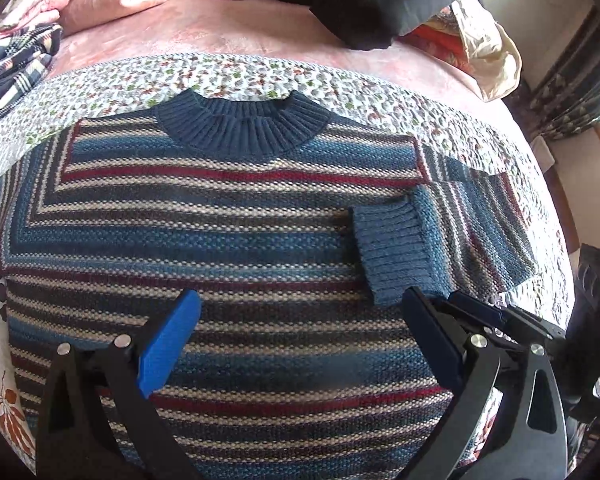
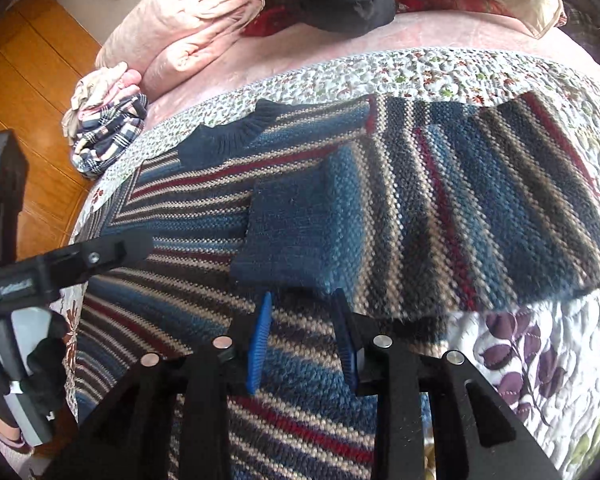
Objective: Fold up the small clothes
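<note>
Striped sweater [image 1: 228, 240] lies flat on the floral quilt [image 1: 340, 80]. Left gripper [image 1: 300, 320] is wide open and empty over the sweater body, unobstructed ahead. Right gripper [image 2: 302, 312], partly open and empty, sits just short of the folded sleeve's cuff [image 2: 284, 236] edge.

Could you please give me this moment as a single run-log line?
task: fold sweater | right sleeve: folded in, cuff on chest | left gripper: open, empty | right gripper: open, empty, near cuff | surface: quilt
</note>
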The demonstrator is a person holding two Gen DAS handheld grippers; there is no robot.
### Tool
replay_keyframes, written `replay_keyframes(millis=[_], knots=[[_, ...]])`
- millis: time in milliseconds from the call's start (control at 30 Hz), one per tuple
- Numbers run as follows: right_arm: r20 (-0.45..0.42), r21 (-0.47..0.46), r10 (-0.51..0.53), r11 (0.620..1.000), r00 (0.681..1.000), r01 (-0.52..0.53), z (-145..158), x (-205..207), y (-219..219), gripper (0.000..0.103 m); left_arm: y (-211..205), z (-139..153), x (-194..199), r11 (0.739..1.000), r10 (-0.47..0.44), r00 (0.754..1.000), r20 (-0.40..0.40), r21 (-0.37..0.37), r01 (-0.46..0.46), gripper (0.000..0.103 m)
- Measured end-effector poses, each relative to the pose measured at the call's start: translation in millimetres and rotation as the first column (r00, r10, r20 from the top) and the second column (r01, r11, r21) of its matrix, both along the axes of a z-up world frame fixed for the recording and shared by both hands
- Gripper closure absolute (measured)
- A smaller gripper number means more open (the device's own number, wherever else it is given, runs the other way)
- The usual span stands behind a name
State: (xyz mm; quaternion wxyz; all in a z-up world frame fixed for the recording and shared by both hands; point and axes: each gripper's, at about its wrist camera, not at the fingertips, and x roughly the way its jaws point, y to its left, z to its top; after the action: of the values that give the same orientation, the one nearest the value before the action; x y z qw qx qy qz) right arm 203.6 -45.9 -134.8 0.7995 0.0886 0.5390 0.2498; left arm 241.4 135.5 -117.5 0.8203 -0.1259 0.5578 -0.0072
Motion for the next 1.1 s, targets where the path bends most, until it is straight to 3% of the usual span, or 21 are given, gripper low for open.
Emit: replay_keyframes(millis=[300, 367, 467, 500, 633, 767, 933, 1100], knots=[[0.019, 0.035, -0.158, 0.987, 0.987, 0.157, 14.0, -50.8, -63.3, 0.071, -29.8, -38.8, 35.8, 0.988, -0.023, 0.994, -0.108, -0.152, 0.006, 0.008], [0.027, 0.031, -0.181, 0.983, 0.983, 0.180, 15.9, -60.9, -72.5, 0.071, -34.4, -47.8, 42.6, 0.979, -0.033, 0.990, -0.136, -0.205, 0.004, 0.036], [0.036, 0.026, -0.201, 0.980, 0.979, 0.200, 18.0, -70.6, -81.5, 0.071, -39.4, -61.3, 48.8, 0.964, -0.029, 0.982, -0.185, -0.265, -0.021, 0.052], [0.040, 0.019, -0.204, 0.979, 0.978, 0.203, 19.0, -71.2, -81.3, 0.071, -41.6, -61.6, 49.3, 0.971, -0.022, 0.982, -0.189, -0.240, -0.025, 0.056], [0.049, -0.018, -0.203, 0.979, 0.978, 0.204, 17.9, -70.8, -79.3, 0.071, -42.4, -51.9, 46.8, 0.986, 0.001, 0.989, -0.150, -0.166, -0.026, 0.094], [0.048, -0.023, -0.207, 0.978, 0.977, 0.208, 16.9, -64.6, -76.3, 0.071, -26.0, -31.6, 39.5, 0.975, 0.028, 0.996, -0.082, -0.219, -0.045, 0.098], [0.024, 0.009, -0.250, 0.968, 0.968, 0.250, 17.5, -54.1, -83.9, 0.071, 1.3, -8.1, 29.3, 0.978, 0.071, 0.997, -0.017, -0.193, -0.073, 0.098], [-0.021, 0.025, -0.312, 0.950, 0.950, 0.312, 16.1, -33.7, -99.1, 0.071, 44.2, 10.7, 18.7, 0.986, 0.121, 0.992, 0.029, -0.120, -0.117, 0.098]])
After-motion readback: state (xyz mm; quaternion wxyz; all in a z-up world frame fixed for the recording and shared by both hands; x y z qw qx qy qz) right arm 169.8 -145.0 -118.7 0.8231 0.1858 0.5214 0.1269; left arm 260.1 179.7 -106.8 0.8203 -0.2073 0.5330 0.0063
